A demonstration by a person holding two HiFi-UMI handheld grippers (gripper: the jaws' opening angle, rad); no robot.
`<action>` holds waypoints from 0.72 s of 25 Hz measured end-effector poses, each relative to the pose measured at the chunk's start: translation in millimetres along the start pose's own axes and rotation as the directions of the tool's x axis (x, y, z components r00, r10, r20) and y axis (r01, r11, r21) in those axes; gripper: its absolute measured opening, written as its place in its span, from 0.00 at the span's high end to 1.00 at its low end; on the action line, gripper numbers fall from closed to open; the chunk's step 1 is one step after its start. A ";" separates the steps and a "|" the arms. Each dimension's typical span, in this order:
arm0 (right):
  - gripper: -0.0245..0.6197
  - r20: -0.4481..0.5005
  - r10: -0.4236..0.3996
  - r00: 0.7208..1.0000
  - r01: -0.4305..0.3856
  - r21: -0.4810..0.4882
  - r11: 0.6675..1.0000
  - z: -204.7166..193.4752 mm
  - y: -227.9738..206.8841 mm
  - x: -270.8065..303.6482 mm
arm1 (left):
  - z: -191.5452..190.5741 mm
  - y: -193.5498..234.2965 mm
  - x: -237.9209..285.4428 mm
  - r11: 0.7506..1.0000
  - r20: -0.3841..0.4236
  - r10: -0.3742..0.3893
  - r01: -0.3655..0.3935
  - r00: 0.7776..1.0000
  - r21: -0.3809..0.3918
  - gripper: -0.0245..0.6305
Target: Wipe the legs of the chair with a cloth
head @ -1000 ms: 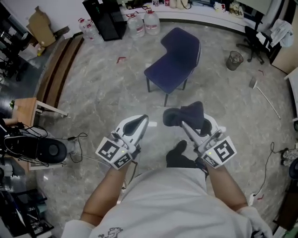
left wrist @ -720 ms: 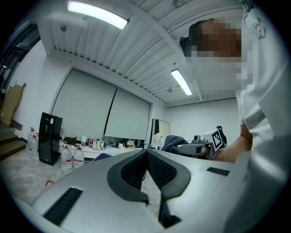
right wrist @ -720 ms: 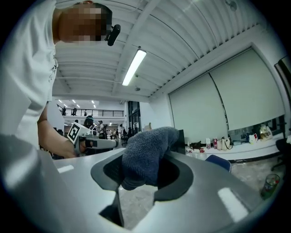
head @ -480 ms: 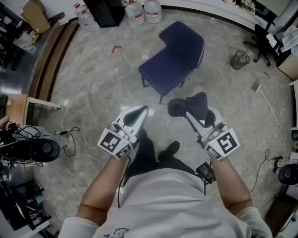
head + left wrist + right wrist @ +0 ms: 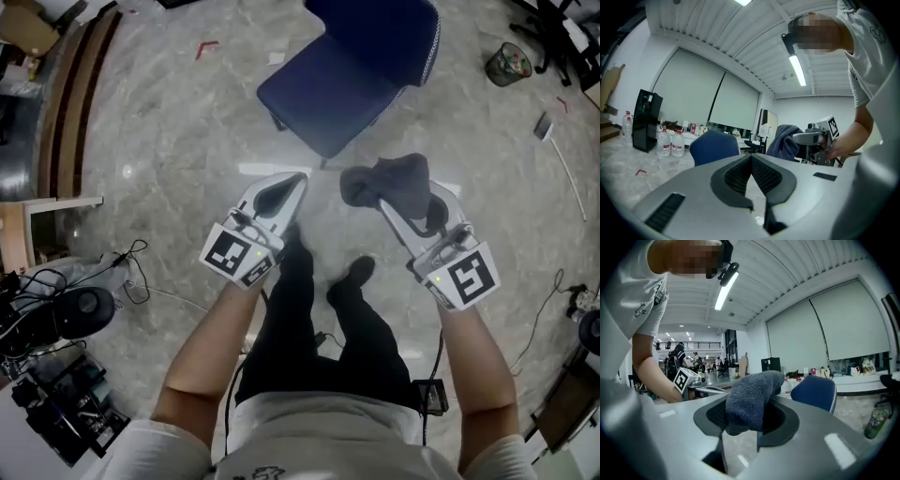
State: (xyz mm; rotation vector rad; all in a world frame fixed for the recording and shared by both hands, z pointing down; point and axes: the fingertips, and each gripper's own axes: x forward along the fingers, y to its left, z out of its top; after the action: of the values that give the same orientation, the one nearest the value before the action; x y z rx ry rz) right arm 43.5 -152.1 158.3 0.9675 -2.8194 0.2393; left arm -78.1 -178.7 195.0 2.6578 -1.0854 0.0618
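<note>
With the right gripper [image 5: 386,204] clamped on the cloth [image 5: 392,180] and the left gripper [image 5: 298,180] closed, empty, approach the chair [image 5: 347,70] on the floor [image 5: 169,141] just ahead, then crouch, bringing the cloth to leg height.

White T-shirt [image 5: 319,436], black trousers [image 5: 298,328], black shoes [image 5: 359,271].

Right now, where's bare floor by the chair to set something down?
Bare marble floor lies left of the blue padded chair, up to the wooden planks, and right of it toward the round waste bin. Lower left is crowded with cables and black equipment.
</note>
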 end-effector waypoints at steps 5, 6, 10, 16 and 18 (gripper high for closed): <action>0.74 -0.070 -0.021 0.997 0.024 0.030 0.999 -178.7 -31.0 48.9 | -139.9 55.6 56.8 1.000 -0.010 -0.026 0.026 1.000 0.013 0.95; 0.74 -0.071 -0.024 0.997 0.026 0.032 0.999 -213.7 -33.9 56.3 | -167.6 63.8 65.4 0.999 -0.012 -0.034 0.035 0.999 0.015 0.95; 0.74 -0.102 -0.028 0.994 0.035 0.071 0.997 -345.4 -55.7 88.5 | -257.4 101.8 102.2 0.998 -0.022 -0.053 0.054 0.998 0.037 0.95; 0.74 -0.146 -0.057 0.988 0.069 0.076 0.995 -516.2 -80.3 157.3 | -340.1 153.5 138.1 0.996 0.012 -0.034 0.033 0.999 0.078 0.95; 0.74 -0.166 -0.074 0.983 0.084 0.053 0.995 -566.6 -93.0 185.8 | -357.4 172.1 152.8 0.998 0.050 -0.012 0.009 0.999 0.061 0.95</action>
State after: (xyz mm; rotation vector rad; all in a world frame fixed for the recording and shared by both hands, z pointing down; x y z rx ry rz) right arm 7.4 -222.4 756.6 1.0193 -2.6331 0.3776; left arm -65.5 -306.3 600.2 2.7327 -1.1024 0.0259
